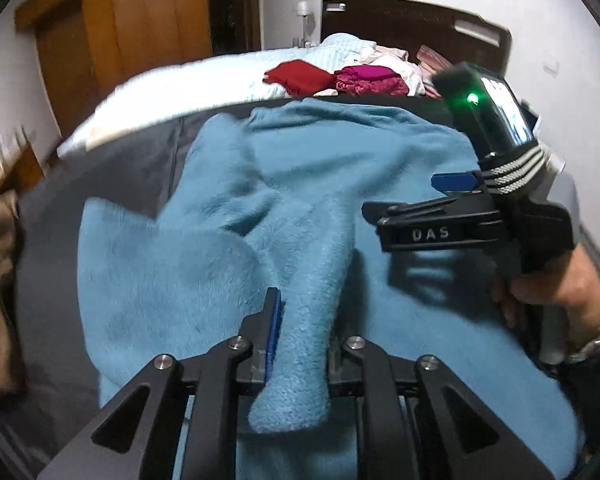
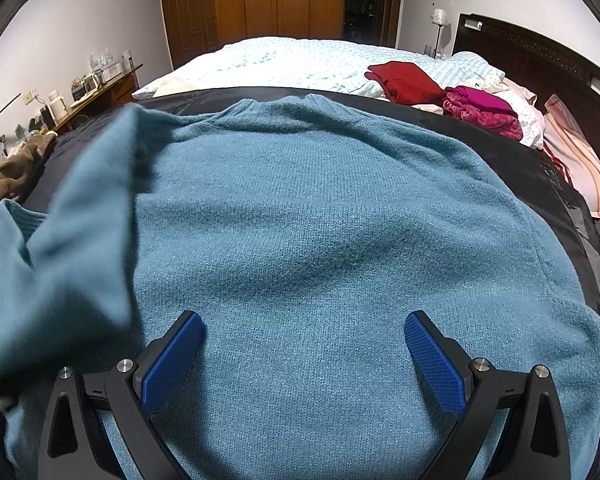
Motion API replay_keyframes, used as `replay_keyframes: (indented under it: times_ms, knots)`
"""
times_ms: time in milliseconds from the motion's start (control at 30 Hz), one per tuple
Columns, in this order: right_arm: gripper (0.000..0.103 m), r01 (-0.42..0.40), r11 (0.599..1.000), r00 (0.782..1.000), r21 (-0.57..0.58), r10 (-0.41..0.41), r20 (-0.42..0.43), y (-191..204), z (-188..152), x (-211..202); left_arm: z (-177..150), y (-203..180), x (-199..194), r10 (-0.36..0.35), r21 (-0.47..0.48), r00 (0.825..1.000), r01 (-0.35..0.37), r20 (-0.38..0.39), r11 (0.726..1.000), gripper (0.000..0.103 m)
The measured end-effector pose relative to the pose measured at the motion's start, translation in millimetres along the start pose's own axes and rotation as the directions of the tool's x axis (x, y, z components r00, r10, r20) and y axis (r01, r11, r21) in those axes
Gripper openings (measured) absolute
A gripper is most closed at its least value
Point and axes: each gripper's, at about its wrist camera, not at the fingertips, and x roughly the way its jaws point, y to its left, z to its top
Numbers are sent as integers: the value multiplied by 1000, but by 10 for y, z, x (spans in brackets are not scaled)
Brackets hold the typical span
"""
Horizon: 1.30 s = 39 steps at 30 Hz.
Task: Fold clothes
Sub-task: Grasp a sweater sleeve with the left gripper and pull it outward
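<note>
On the bed, over a dark sheet [image 2: 556, 176], my fuzzy teal knit sweater [image 2: 320, 220] lies spread out flat with its neck toward the far side. My left tool [image 1: 300, 320] is clamped down on one teal sleeve [image 1: 312, 280], which runs up between its fingers, and the sleeve drapes across the sweater's body. My right tool [image 2: 304, 356] hangs spread wide over the lower part of the sweater, gripping nothing, while a folded red garment [image 2: 404, 80] and a crumpled magenta one [image 2: 480, 114] sit near the headboard [image 2: 540, 52].
</note>
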Motion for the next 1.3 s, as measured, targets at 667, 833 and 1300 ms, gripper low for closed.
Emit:
replay_keyframes:
  times_ms: [667,833,1300]
  knots:
    - [102,0,1000,1000,-2,0,0,-21,4,-1,-214,1473,-712,83,-372,990,-35,114,928,78]
    - [102,0,1000,1000,-2,0,0,-23,3,-2,-84,1705,-314,130,-386,991,-112,22,916,78]
    - [102,-1,1000,1000,-2,1,0,-36,3,-7,19,1834,8,68,-409,997,-73,-27,909,11]
